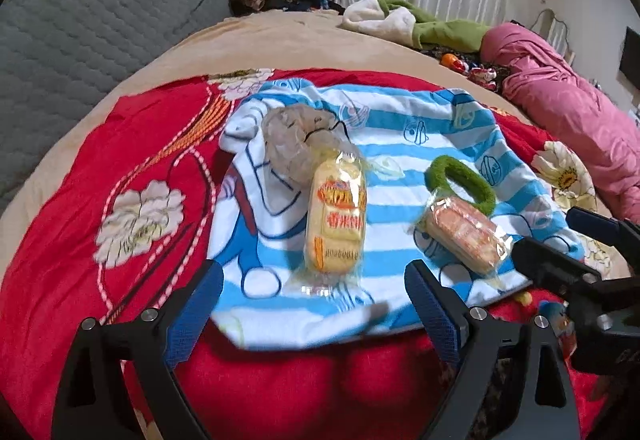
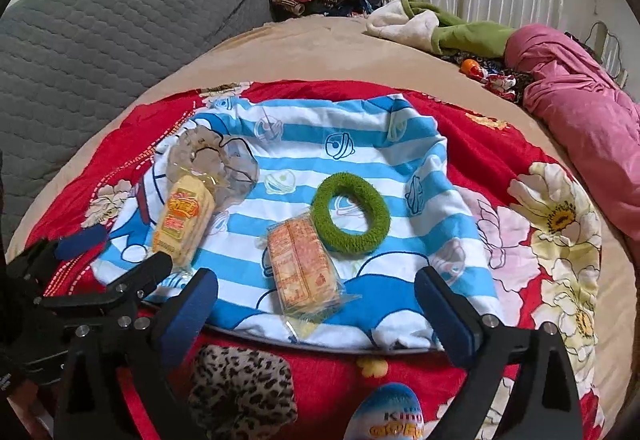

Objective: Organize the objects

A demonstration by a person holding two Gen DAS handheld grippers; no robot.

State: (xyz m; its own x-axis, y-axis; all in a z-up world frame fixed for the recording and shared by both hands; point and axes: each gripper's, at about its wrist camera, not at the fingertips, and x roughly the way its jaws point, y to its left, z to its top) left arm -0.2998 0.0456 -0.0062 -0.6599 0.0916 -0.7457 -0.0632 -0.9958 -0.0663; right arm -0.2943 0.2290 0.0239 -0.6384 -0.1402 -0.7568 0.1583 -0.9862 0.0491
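Observation:
A blue-and-white striped cloth (image 1: 400, 144) (image 2: 352, 120) lies on the red floral blanket. On it lie a yellow cracker pack (image 1: 336, 216) (image 2: 184, 220), an orange cracker pack (image 1: 460, 236) (image 2: 302, 268), a green fuzzy ring (image 1: 460, 186) (image 2: 350, 218) and a sheer grey scrunchie (image 1: 292, 136) (image 2: 212, 160). My left gripper (image 1: 314, 296) is open and empty, just short of the yellow pack. My right gripper (image 2: 316, 308) is open and empty, its fingers either side of the orange pack's near end. Each gripper also shows in the other view: the right (image 1: 560, 240), the left (image 2: 120, 260).
A leopard-print scrunchie (image 2: 240, 388) and a Kinder egg (image 2: 392, 412) lie on the red blanket (image 1: 100, 200) near the right gripper. A grey quilted cushion (image 1: 80, 20) is at the left, a pink bundle (image 1: 560, 88) and green-white cloth (image 1: 420, 20) at the back right.

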